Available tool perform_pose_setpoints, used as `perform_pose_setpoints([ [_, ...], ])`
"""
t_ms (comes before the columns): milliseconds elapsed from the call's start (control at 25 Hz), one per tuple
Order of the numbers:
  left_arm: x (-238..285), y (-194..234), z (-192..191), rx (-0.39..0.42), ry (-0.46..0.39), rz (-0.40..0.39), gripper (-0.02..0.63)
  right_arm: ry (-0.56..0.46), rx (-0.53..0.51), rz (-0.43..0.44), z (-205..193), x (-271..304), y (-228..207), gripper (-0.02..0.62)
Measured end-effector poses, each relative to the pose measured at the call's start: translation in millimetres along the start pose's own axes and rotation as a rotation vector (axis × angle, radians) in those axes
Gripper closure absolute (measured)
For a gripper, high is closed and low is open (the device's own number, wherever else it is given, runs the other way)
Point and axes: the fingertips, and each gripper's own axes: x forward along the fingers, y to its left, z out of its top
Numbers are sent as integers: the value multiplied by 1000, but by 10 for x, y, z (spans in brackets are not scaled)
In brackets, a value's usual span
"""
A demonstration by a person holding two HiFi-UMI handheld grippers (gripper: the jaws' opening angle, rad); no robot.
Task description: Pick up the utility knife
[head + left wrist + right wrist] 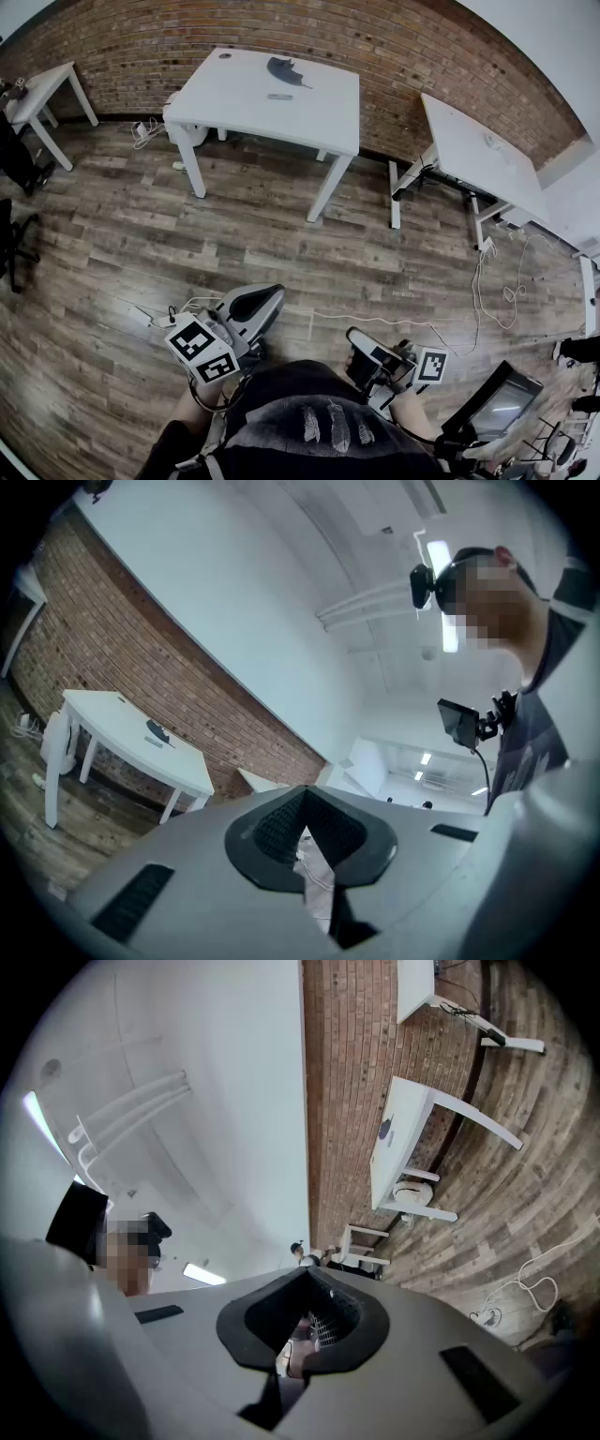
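**Knife on the white table, 2 grippers empty**

The utility knife (279, 97) lies on the white table (225, 108), near a dark object (286, 69). A brick wall (375, 37) runs behind the table and a plank floor (141, 225) spreads before it. Well back from the table, the left gripper (265, 302) and right gripper (358, 339) both have their jaws pressed together on nothing.

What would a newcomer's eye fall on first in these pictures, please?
Probably the red brick wall and the white table standing before it, with a dark object and a small grey item on top. Nearer, the left gripper and right gripper are shut and empty, held low above the wooden floor.
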Motion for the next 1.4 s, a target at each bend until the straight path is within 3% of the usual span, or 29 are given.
perform_pose_setpoints([
  [240,-114,327,145,7,-6,-22,609,-15,14,-41,-48,329,-163,597],
  [440,-234,430,109,-1,-1,6,609,94,1,-33,-203,626,-180,597],
  [560,-252,425,126,-5,6,25,609,137,-40,15,-183,732,-107,597],
  [720,-207,386,128,38,26,73,609,113,-24,130,35,790,-111,597],
  [920,72,360,102,56,52,135,609,150,10,212,332,764,-148,597],
  [1080,638,243,109,132,129,96,609,65,14,267,845,521,-171,597],
  [1240,1210,96,168,204,155,68,609,24,4,292,1286,210,-258,597],
  [1400,1569,-46,-79,210,239,72,609,-51,106,354,1555,-149,-418,597],
])
